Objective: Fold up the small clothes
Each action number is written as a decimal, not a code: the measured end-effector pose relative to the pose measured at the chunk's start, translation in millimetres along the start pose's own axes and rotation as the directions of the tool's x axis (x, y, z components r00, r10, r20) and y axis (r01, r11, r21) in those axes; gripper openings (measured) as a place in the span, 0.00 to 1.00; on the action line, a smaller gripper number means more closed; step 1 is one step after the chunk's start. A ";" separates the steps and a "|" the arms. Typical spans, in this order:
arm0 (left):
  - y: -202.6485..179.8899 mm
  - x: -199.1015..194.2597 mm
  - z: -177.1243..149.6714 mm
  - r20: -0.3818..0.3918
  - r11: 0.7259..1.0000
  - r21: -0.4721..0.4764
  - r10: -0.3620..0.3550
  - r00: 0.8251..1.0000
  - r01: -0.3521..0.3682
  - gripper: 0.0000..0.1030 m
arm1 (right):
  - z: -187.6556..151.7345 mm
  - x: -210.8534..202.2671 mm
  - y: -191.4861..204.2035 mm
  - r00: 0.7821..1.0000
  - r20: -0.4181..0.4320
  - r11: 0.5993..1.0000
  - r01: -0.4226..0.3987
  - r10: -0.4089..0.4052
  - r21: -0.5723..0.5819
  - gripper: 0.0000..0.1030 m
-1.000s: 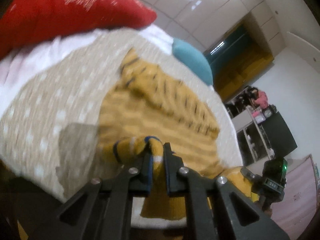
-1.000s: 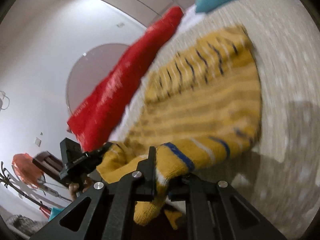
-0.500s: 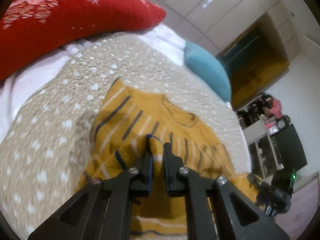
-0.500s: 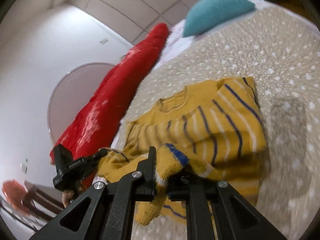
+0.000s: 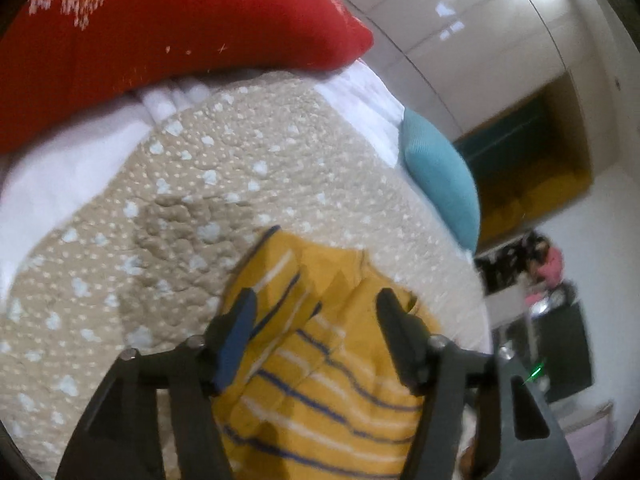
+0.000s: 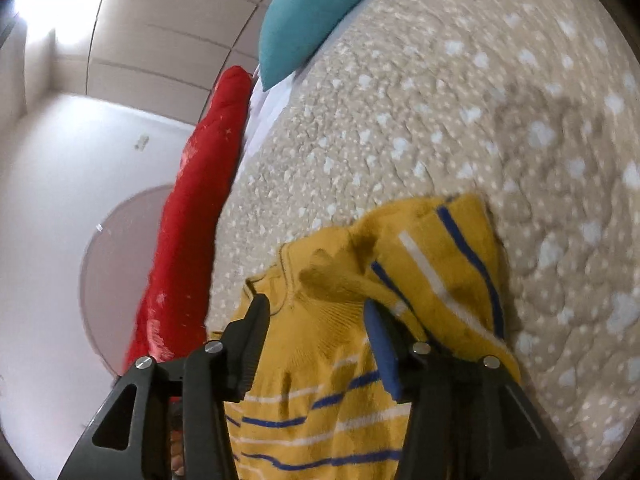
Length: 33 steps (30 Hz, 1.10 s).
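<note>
A small yellow sweater [image 5: 332,364] with blue and white stripes lies folded on the beige dotted quilt [image 5: 208,184]. My left gripper [image 5: 316,320] hangs just over its folded edge. The jaws are opening, and the cloth lies loose beneath them with no pad pressing on it. In the right wrist view the same sweater [image 6: 332,360] shows its collar and a turned-over sleeve. My right gripper [image 6: 316,328] is also opening above it, with the sleeve fold resting against the blue-padded finger [image 6: 380,344]. The sweater's lower part is hidden behind the gripper bodies.
A long red pillow [image 5: 152,36] lies along the far side of the bed on a white sheet [image 5: 60,168]. A teal cushion [image 5: 440,188] sits at the bed's far corner. Shelves and dark furniture [image 5: 560,340] stand beyond the bed on the right.
Both grippers carried the pinched sweater edge forward across the garment toward its collar, lowered it, then opened and let the cloth go. It now lies folded over.
</note>
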<state>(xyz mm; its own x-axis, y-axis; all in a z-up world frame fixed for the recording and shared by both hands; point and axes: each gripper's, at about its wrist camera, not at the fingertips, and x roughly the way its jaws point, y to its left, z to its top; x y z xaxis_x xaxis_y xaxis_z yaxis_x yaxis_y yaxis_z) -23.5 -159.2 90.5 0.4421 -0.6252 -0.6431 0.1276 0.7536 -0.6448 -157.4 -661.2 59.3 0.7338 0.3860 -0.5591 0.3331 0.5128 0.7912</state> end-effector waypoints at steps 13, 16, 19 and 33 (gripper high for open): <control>-63.3 56.5 -39.8 0.075 0.752 0.539 0.406 0.911 -0.379 0.74 | -76.3 -58.7 46.5 0.957 0.125 0.881 0.290 -0.262 -0.373 0.68; -47.2 74.5 -17.6 0.123 0.694 0.493 0.542 0.831 -0.525 0.60 | -92.7 -63.5 41.1 0.948 0.121 0.857 0.317 -0.293 -0.405 0.69; -11.5 68.4 6.2 0.029 0.803 0.331 0.516 0.856 -0.495 0.60 | -102.5 -71.7 30.5 0.940 0.126 0.837 0.341 -0.318 -0.429 0.69; 13.6 -34.2 -59.0 -0.023 0.929 0.328 0.192 0.981 -0.174 0.80 | -141.5 -79.7 12.6 0.928 0.138 0.816 0.371 -0.347 -0.443 0.72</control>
<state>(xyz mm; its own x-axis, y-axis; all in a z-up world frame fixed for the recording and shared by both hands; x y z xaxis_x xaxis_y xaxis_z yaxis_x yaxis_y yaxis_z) -89.3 -139.6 79.3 0.4383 -0.4733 -0.7641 0.3326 0.8752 -0.3513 -295.5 -577.0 78.7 0.6470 0.0743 -0.7589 0.2817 0.9016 0.3284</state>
